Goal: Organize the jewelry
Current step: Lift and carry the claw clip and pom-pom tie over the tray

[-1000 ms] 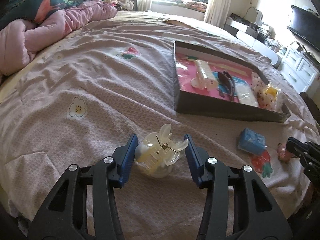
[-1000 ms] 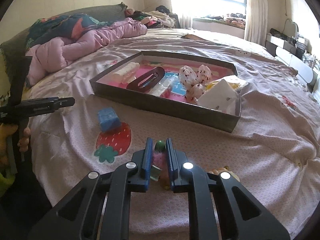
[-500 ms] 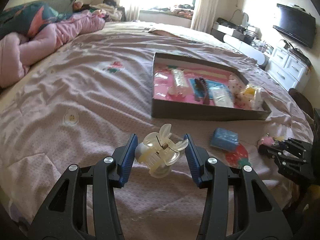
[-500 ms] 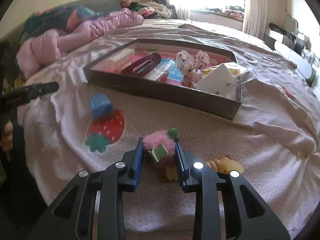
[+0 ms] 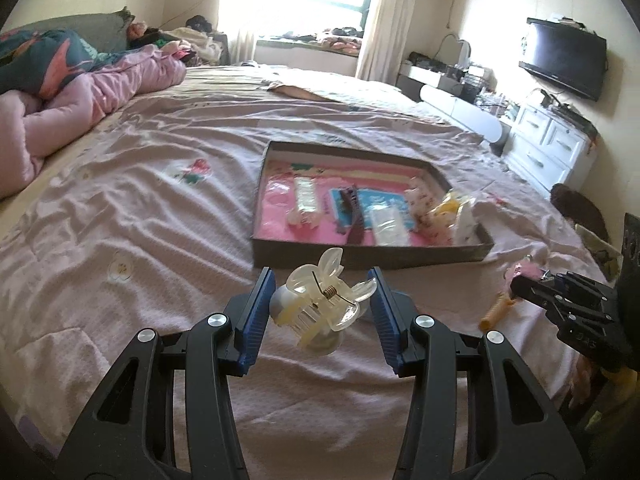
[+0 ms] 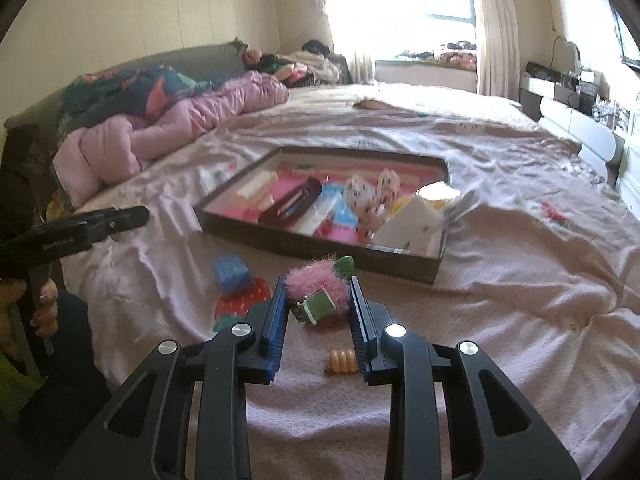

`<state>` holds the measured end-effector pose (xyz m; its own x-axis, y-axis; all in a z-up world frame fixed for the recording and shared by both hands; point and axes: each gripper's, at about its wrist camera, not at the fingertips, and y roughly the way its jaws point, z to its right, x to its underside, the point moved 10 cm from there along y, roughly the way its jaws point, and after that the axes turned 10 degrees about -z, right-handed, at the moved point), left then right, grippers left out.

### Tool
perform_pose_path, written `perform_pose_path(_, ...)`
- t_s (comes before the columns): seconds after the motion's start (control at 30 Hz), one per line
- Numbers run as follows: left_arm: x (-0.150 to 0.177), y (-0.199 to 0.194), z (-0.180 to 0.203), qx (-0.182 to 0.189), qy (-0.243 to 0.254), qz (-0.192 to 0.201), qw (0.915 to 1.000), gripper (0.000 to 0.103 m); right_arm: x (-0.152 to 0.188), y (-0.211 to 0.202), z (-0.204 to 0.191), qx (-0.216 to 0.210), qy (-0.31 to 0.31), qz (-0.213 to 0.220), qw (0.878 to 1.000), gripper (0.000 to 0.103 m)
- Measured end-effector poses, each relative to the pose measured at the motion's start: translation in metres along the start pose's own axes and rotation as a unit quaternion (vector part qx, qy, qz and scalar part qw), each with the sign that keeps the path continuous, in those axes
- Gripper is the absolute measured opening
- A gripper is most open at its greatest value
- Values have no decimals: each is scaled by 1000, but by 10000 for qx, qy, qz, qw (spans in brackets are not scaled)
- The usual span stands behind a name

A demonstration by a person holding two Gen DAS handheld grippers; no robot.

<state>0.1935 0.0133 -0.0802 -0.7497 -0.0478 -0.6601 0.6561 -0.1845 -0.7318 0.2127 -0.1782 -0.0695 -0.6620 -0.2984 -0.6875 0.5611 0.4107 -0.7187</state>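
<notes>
left gripper (image 5: pixel 320 300) clamped on translucent cream plastic claw hair clip (image 5: pixel 322 306), lower centre, off the bed | right gripper (image 6: pixel 318 306) narrow, gripping fluffy pink hair clip (image 6: pixel 320 286), lower centre | dark shallow tray (image 6: pixel 320 246) above

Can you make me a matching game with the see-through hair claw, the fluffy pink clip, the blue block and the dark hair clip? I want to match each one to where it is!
1. clear hair claw
2. fluffy pink clip
3. blue block
4. dark hair clip

A. lying inside the tray
B. in the right gripper
C. on the bedsheet, above the strawberry print
D. in the left gripper

Pairs: 1-D, 2-B, 3-C, 4-A
</notes>
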Motion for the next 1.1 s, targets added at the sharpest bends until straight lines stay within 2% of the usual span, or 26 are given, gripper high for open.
perform_pose_path(0.53,-35,-3,56,427,318,288,9982,39,-26,-47,18,198,184,602,9978,27)
perform_pose_path(1.1,-76,6,66,553,313,563,9964,39,-63,-57,31,385,247,916,9947,27)
